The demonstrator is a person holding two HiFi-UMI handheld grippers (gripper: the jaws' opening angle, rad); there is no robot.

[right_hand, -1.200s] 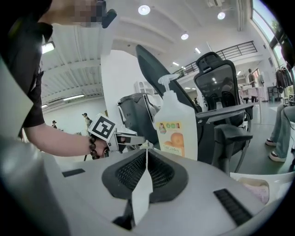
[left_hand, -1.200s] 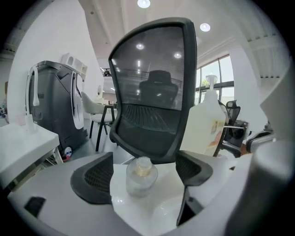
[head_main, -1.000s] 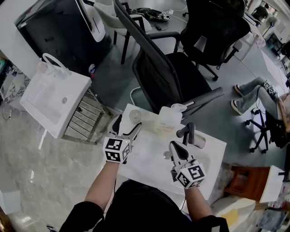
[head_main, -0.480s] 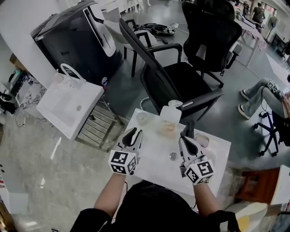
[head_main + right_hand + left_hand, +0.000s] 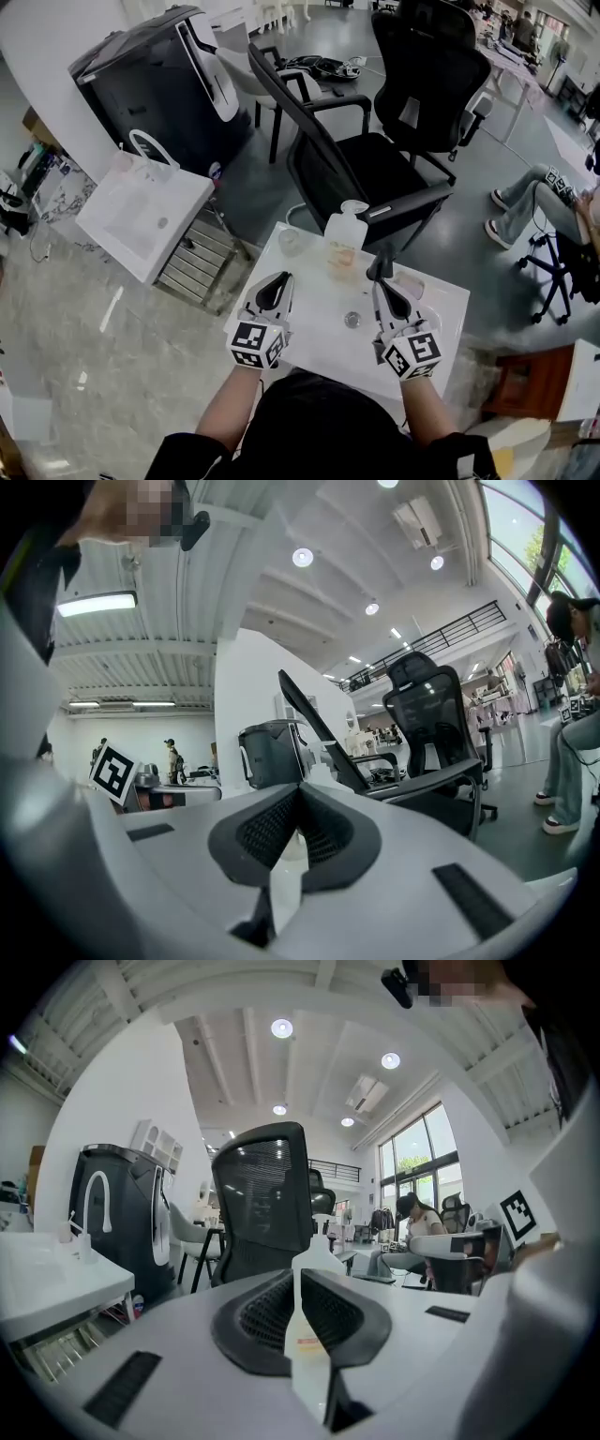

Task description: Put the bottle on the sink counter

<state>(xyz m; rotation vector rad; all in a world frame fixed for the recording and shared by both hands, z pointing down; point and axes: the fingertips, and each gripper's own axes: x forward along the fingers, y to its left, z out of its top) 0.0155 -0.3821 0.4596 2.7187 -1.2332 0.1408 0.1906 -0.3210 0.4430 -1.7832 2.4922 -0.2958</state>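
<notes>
The left tongs (image 5: 278, 284) and the right tongs (image 5: 382, 281) are side by side over one white counter (image 5: 448, 309). Both are pressed together and pinch nothing; each tongs' own view shows the pads meeting at the tip (image 5: 298, 1274) (image 5: 300, 789). One drain (image 5: 352, 320) lies in the basin between the two tongs. Just ahead of the left tongs stands one clear cup (image 5: 292, 244). The single bottle (image 5: 344, 236) stands upright at the counter's far edge, ahead of both tongs and clear of them; the left gripper view sights it over the closed tips (image 5: 317, 1258). Beyond the bottle are two black chairs (image 5: 356, 159) (image 5: 431, 66). Well to the left of the left tongs is a second sink (image 5: 141, 211), with one black machine (image 5: 150, 84) behind it.
</notes>
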